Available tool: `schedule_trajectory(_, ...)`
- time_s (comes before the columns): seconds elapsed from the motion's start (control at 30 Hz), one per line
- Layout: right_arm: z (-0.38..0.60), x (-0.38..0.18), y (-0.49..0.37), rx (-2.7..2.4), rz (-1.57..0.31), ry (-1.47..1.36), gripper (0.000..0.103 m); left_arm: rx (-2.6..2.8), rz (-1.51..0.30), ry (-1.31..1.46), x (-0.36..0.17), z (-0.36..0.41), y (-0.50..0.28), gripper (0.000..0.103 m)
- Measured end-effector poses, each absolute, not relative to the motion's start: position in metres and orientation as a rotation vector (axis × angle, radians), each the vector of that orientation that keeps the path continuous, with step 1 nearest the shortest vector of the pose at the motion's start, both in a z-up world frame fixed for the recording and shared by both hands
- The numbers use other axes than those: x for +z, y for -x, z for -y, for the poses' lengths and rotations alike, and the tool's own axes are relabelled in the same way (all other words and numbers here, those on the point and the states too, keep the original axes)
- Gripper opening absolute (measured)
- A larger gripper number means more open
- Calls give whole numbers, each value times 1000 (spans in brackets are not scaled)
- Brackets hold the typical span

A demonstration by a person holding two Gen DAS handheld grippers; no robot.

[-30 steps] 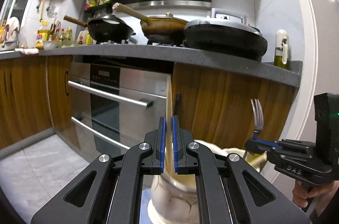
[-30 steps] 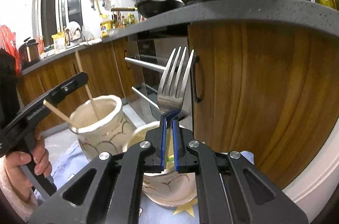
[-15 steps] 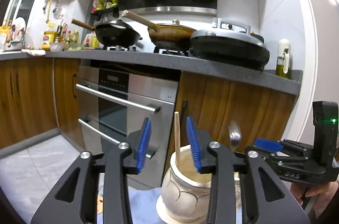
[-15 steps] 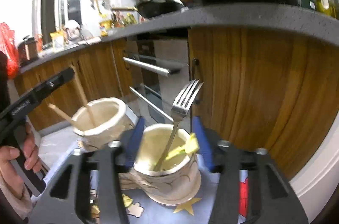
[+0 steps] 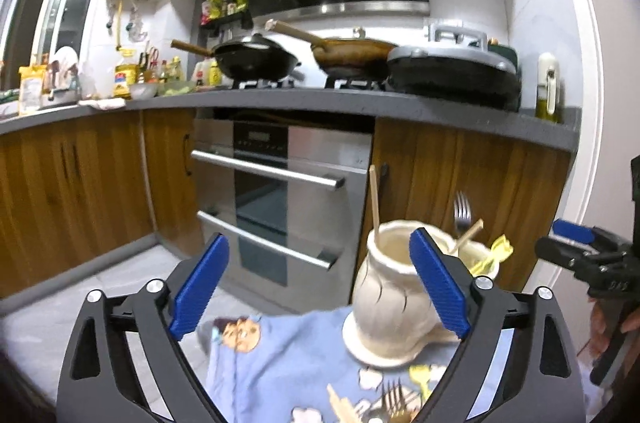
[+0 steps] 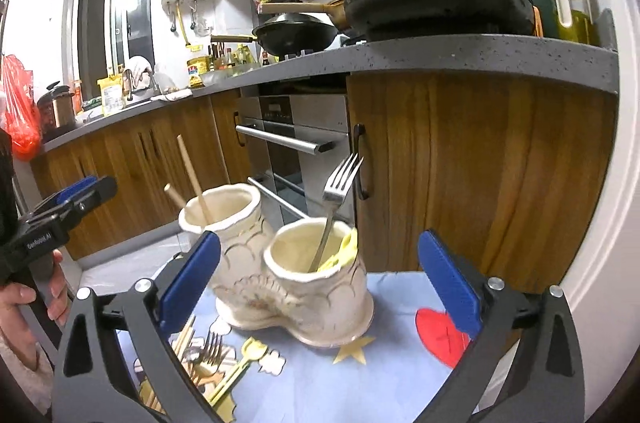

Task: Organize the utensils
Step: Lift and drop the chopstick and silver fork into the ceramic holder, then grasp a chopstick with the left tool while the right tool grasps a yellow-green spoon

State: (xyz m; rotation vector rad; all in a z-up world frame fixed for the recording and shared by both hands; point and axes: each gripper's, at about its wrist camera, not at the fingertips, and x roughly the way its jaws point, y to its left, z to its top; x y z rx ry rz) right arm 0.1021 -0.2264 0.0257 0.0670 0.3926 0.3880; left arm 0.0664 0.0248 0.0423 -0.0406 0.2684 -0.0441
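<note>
Double ceramic holder, cream, two joined pots on a blue printed cloth over the bench, in front of wood cabinets & an oven.

Left pot: two wooden chopsticks, leaning, tips above the rim. Right pot: metal fork, tines up, handle inside, plus a yellow plastic utensil resting at the rim; its type can't be told.

Left wrist view: same holder seen side-on; one chopstick upright in the near pot, second stick & fork tines show behind the rim, tines blurred.

Left tool: jaws spread wide, having just been opening, nothing between the pads; holder partly behind its right finger. Right tool: jaws spread wide, also just been opening, nothing pinched; holder stands beyond & between the fingers, not touched.

Loose utensils on the cloth in front of the holder: forks, chopsticks, a yellow spoon-like piece; heap partly hidden by the right tool's left finger, count unclear. In the left view they are cut off at the bottom edge.

Each tool shows at the other view's edge, w/ a hand on the grip, cropped by the frame.
</note>
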Motion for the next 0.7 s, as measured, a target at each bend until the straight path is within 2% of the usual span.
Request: schedule_trajectory(0.7,217,-25,-62,376,-569,-19,98,99,-590,35,-36,-26,-28,93)
